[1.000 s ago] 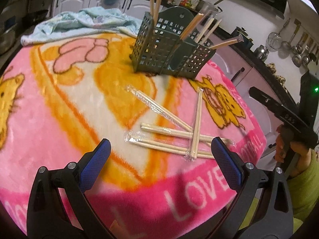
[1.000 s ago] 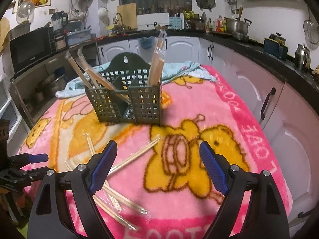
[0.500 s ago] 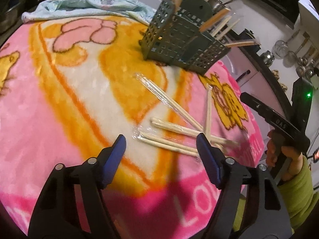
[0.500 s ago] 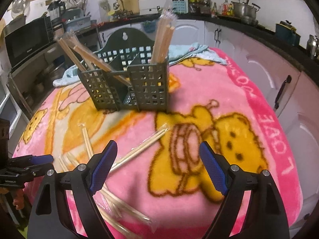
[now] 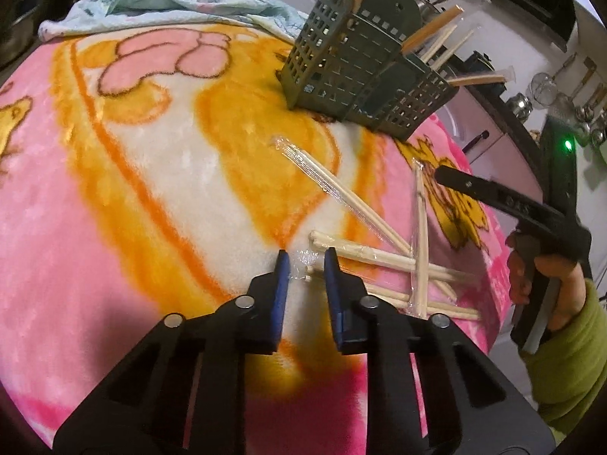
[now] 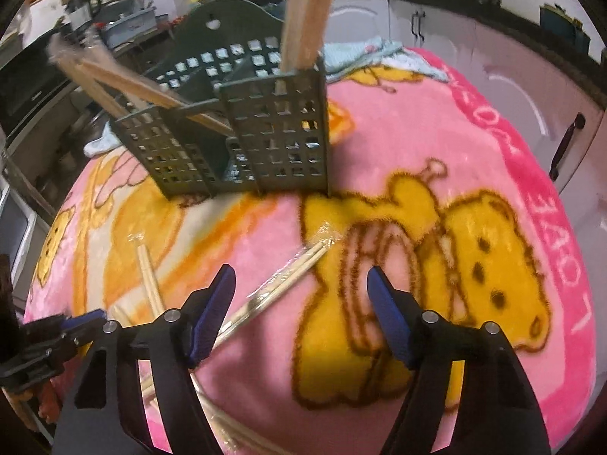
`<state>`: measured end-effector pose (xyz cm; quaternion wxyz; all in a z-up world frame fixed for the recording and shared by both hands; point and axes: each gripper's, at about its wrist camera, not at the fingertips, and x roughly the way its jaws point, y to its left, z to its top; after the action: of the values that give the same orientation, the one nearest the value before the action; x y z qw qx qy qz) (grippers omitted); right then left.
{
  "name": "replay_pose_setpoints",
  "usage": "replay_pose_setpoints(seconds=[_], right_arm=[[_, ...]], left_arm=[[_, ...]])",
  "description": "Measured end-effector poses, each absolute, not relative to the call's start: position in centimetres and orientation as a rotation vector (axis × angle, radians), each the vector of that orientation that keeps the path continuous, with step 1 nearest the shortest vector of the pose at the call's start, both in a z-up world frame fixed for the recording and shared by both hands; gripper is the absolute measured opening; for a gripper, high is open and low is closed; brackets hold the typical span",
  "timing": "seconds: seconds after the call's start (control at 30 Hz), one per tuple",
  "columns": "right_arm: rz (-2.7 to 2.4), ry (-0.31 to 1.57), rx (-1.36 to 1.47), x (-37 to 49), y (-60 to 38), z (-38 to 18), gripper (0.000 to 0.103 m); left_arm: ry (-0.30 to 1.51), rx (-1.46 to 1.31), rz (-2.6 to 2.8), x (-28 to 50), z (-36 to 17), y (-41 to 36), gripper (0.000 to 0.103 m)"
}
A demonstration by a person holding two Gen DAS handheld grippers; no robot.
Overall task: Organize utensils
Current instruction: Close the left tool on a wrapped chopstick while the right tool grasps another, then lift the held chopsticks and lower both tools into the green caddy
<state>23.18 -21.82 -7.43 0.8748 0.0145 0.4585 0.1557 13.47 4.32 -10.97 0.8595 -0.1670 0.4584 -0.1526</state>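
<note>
Several pairs of wrapped wooden chopsticks [image 5: 379, 258] lie crossed on the pink blanket. My left gripper [image 5: 306, 263] is low over the near end of one pair. Its jaws are closing, and the blue pads pinch the clear wrapper and stick ends. My right gripper [image 6: 300, 272] hovers over another wrapped pair [image 6: 292, 273] that lies diagonally between its wide jaws. These jaws are closing too, but the pads do not touch it. The green perforated utensil holder [image 5: 364, 76] [image 6: 242, 125] stands behind, with more chopsticks leaning out of its compartments.
A pink and orange cartoon blanket [image 5: 114, 189] covers the table. A crumpled light blue towel [image 5: 170, 0] lies at its far edge. A hand in a green sleeve [image 5: 546, 276] holds the right gripper at the table's right edge. Cabinets and a counter surround the table.
My left gripper sank toward the chopsticks and its jaws went from wide to nearly together around one pair's end. My right gripper came down closer to the blanket and its jaws narrowed a little.
</note>
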Motion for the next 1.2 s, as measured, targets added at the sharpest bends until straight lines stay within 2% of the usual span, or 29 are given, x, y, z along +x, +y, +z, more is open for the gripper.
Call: replay_pose_setpoints(seconds=[0.1,0.33,0.5,0.6,0.77,1.2], right_arm=[[0.309,0.989,0.058,24.1,-22.0,-7.9,0.061],[0.271,1.085,0.151,26.5,-22.1,-9.6,0.045],[0.221,1.096,0.142,27.2,-22.0,-9.8,0.018],[0.236,1.083,0.157,27.1,-22.1,-9.5,0.009],[0.270,1.028,0.209,26.6,-22.9,-7.8,0.005],[0.385,0.829,0.235,21.8,-24.8,0.1,0.005]], left_arm=[[0.959,-0.342,-0.321,13.6,-11.1,4.4,0.002],[0.948,-0.322,-0.338,13.5,-11.3,4.5,0.001],[0.944,-0.335,-0.346,13.6,-11.3,4.7,0.000],[0.937,-0.343,-0.348,13.5,-11.2,4.9,0.000],[0.915,-0.360,-0.356,13.0,-10.7,5.4,0.000],[0.769,-0.391,-0.388,11.3,-4.8,6.4,0.000]])
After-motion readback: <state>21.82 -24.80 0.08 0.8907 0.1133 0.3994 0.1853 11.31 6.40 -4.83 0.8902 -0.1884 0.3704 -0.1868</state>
